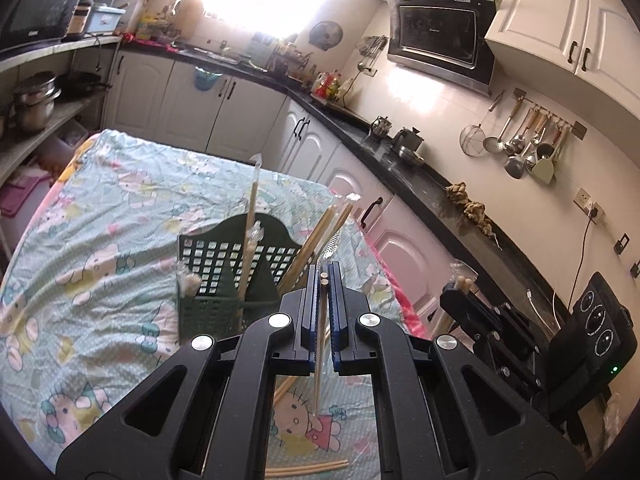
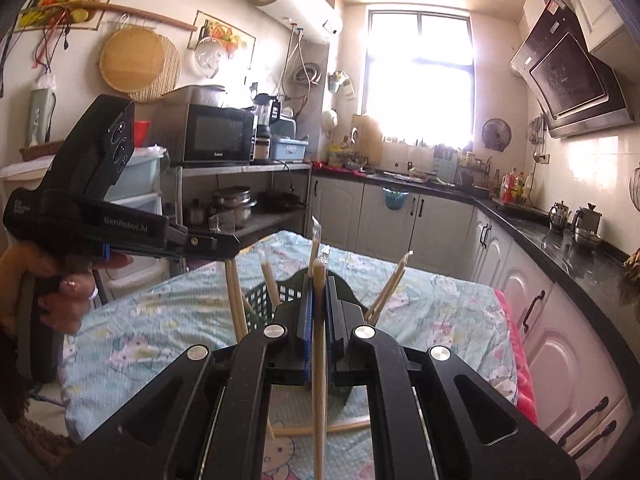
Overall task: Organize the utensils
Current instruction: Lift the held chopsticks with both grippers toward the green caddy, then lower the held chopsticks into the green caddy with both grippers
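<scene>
Pinching one plastic-wrapped pair of pale wooden chopsticks (image 1: 321,320) in my left gripper (image 1: 324,280) and another (image 2: 319,344) in my right gripper (image 2: 319,296), I count roughly four pairs upright in the dark green slotted plastic basket (image 1: 228,276), its base hidden.

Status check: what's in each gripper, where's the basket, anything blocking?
Left gripper shut on wrapped chopsticks. Right gripper shut on another wrapped pair. Green basket ahead on the cloth, several pairs in it. Path clear.
</scene>
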`<action>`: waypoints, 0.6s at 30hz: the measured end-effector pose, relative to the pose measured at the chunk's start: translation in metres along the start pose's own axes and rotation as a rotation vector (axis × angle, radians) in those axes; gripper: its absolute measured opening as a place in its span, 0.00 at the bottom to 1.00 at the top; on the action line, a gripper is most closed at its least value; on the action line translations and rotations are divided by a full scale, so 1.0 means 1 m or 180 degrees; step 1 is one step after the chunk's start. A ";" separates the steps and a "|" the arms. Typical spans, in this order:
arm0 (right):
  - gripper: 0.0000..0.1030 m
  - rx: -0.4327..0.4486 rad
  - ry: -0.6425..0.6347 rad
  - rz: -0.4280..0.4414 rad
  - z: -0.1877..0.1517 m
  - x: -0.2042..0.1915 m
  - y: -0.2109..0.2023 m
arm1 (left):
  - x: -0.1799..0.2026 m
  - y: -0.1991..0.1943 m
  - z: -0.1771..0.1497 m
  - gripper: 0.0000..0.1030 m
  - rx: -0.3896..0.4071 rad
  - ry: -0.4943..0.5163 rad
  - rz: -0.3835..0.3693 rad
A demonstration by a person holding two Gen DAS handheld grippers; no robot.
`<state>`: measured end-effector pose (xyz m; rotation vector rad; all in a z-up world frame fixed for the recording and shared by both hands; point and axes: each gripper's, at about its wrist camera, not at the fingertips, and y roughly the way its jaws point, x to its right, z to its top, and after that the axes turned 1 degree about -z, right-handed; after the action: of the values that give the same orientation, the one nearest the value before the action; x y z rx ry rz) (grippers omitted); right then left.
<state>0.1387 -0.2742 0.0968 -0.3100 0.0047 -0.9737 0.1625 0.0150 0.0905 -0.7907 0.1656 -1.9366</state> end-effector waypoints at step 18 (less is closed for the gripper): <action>0.05 0.0528 0.0110 0.0013 0.062 0.014 0.013 | 0.023 -0.016 0.053 0.02 0.0461 0.0262 0.0095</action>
<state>0.1660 -0.2628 0.1546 -0.1405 -0.0439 -0.9689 0.1754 0.0151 0.1488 -0.6105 0.0850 -1.9302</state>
